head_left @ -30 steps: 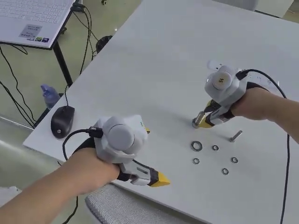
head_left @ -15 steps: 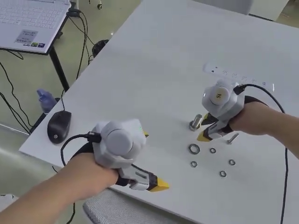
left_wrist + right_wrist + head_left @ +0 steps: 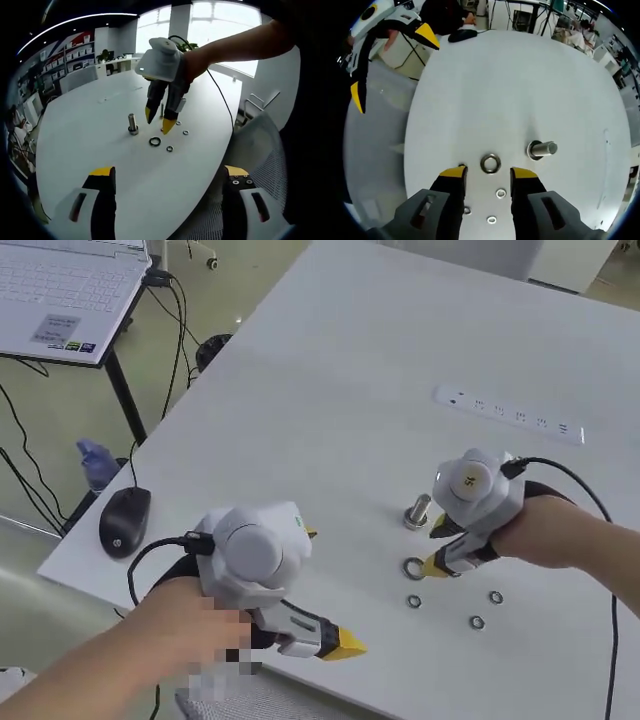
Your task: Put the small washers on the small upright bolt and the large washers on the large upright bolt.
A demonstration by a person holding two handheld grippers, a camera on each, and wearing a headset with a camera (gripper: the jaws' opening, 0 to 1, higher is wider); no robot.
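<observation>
Laptop (image 3: 60, 285) cut by the edge; small washer (image 3: 462, 165), perhaps, half behind jaws.

I see an open white laptop (image 3: 60, 290) on a black stand (image 3: 128, 375) left of the white tabletop (image 3: 330, 370). A black computer mouse (image 3: 124, 521) sits near the table's left edge. A long white power strip (image 3: 510, 413) lies farther across, and a blue plastic bottle (image 3: 95, 462) stands on the floor.

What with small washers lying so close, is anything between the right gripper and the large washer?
Nothing visible. The right gripper, jaws open, points at the large washer over bare table; the small washers lie beside or behind its tips, and the large bolt stands aside.
</observation>
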